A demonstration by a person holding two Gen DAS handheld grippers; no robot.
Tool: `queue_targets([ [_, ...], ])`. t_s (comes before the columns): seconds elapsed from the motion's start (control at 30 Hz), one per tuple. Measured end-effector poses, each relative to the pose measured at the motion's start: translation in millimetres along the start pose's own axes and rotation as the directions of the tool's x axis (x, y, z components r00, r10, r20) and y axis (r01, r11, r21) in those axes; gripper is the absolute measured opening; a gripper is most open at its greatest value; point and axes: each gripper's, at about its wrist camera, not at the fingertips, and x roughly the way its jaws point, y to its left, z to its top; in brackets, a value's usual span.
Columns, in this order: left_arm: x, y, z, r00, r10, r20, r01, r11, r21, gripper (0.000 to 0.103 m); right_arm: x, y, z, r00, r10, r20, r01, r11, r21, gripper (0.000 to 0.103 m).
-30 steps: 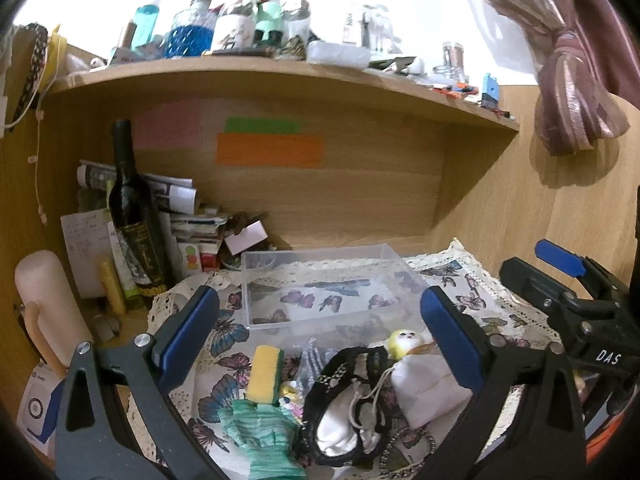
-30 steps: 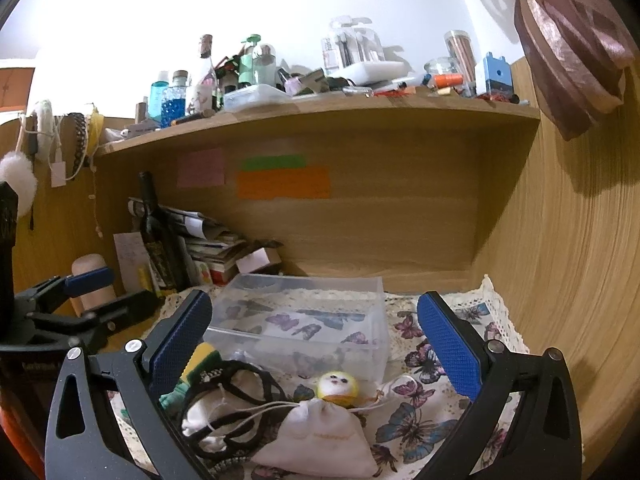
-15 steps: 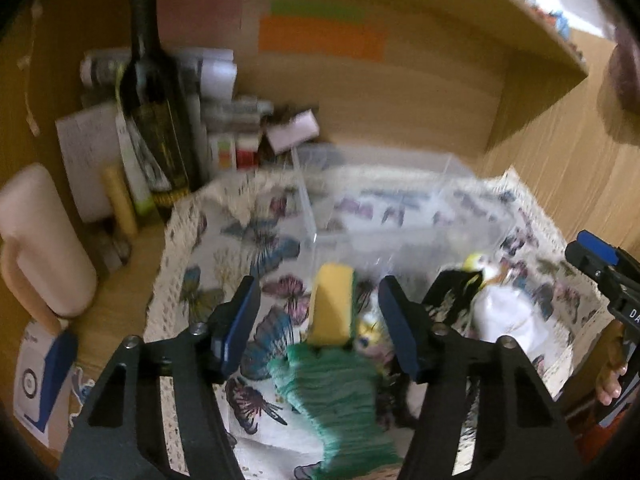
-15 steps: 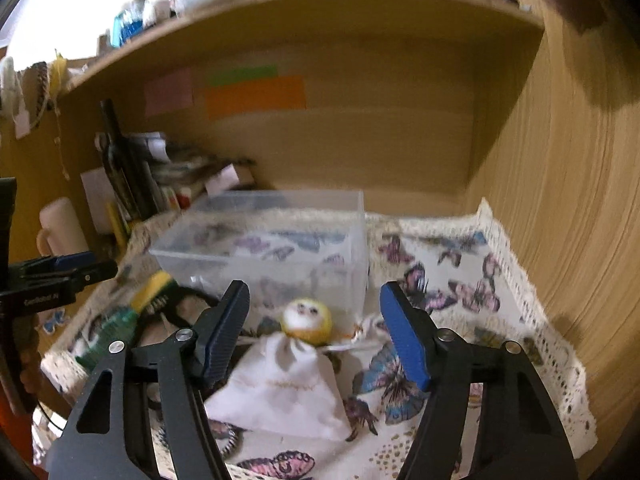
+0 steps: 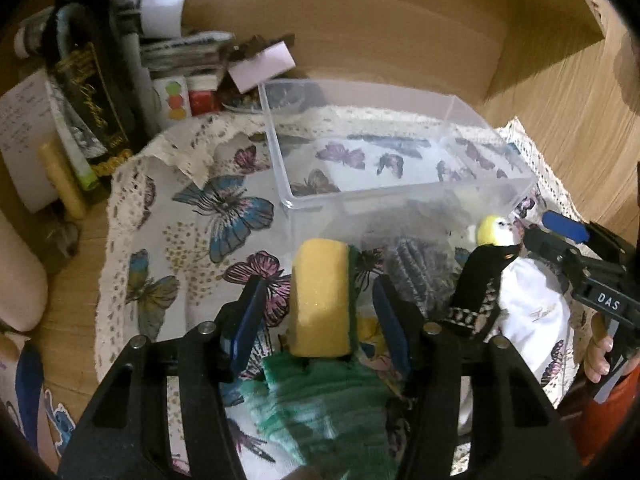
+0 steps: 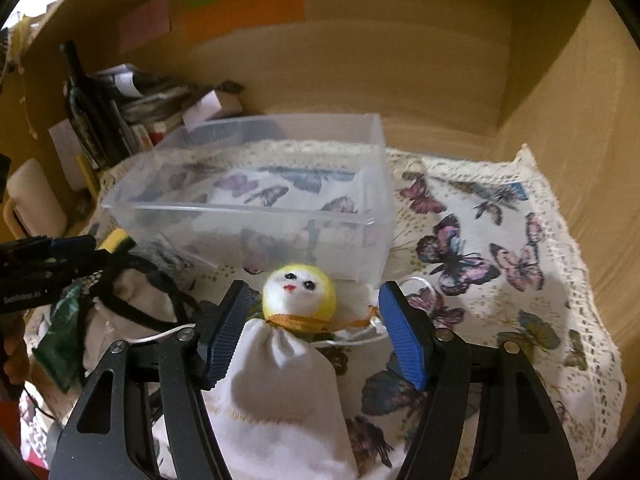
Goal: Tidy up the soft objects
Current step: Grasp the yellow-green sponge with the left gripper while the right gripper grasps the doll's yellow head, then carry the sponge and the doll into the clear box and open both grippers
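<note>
In the left wrist view my left gripper [image 5: 316, 312] is open, its blue pads either side of a yellow sponge [image 5: 320, 300] that lies on a green cloth [image 5: 324, 408]; no contact shows. In the right wrist view my right gripper [image 6: 312, 320] is open around a white cloth doll [image 6: 288, 384] with a yellow head [image 6: 299, 290], pads apart from it. A clear plastic box [image 6: 256, 200] stands empty just behind both; it also shows in the left wrist view [image 5: 392, 148]. A black strap [image 5: 476, 284] lies between sponge and doll.
A butterfly-print cloth [image 6: 500, 248] covers the wooden desk. A dark wine bottle [image 5: 92, 80], papers and small boxes [image 5: 188, 64] crowd the back left. A pale cylinder [image 5: 16, 272] stands at far left. Wooden walls close the back and right.
Both grippers have tilted down and moved in toward the cloth. The left now straddles the sponge and the right straddles the doll, with jaws narrower than before.
</note>
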Motion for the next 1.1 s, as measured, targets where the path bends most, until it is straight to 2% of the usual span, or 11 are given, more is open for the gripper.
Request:
queue_targets([
  [0.13, 9.4, 2.7, -2.2, 0.999, -0.024, -0.030, 0.023, 1.000, -0.010, 0.052, 18.8, 2.7, 1.5, 0.998, 0.018, -0.068, -0.019, 1.000, -0.013, 0.061],
  [0.2, 13.2, 3.8, -3.4, 0.997, -0.049, -0.051, 0.049, 0.999, -0.014, 0.040, 27.4, 4.5, 0.8, 0.995, 0.033, -0.097, -0.035, 0.999, -0.017, 0.060],
  [0.33, 17.4, 6.7, -6.2, 0.998, -0.036, -0.056, 0.035, 0.999, -0.016, 0.032, 42.3, 4.0, -2.5, 0.987, 0.073, -0.145, -0.073, 0.997, 0.003, 0.045],
  [0.47, 10.9, 9.5, -7.9, 0.998, -0.046, -0.031, 0.045, 0.999, -0.026, 0.030, 35.3, 3.0, -2.9, 0.993, 0.061, -0.105, -0.061, 0.998, -0.001, 0.042],
  [0.73, -24.9, 3.5, -6.7, 0.996, -0.013, 0.085, 0.013, 1.000, -0.002, 0.030, -1.8, 4.7, -0.4, 1.000, 0.023, 0.004, -0.022, 0.999, -0.033, 0.042],
  [0.9, -51.5, -3.5, 2.9, 0.983, -0.005, 0.181, 0.002, 1.000, 0.015, 0.030, -27.0, 4.4, 7.4, 0.996, 0.012, 0.083, -0.010, 0.999, -0.034, 0.042],
  [1.1, -69.8, -9.5, 23.4, 0.966, -0.024, 0.256, 0.018, 1.000, 0.025, 0.030, -50.4, 5.8, 22.2, 0.984, 0.023, 0.176, -0.018, 0.999, -0.031, 0.042],
])
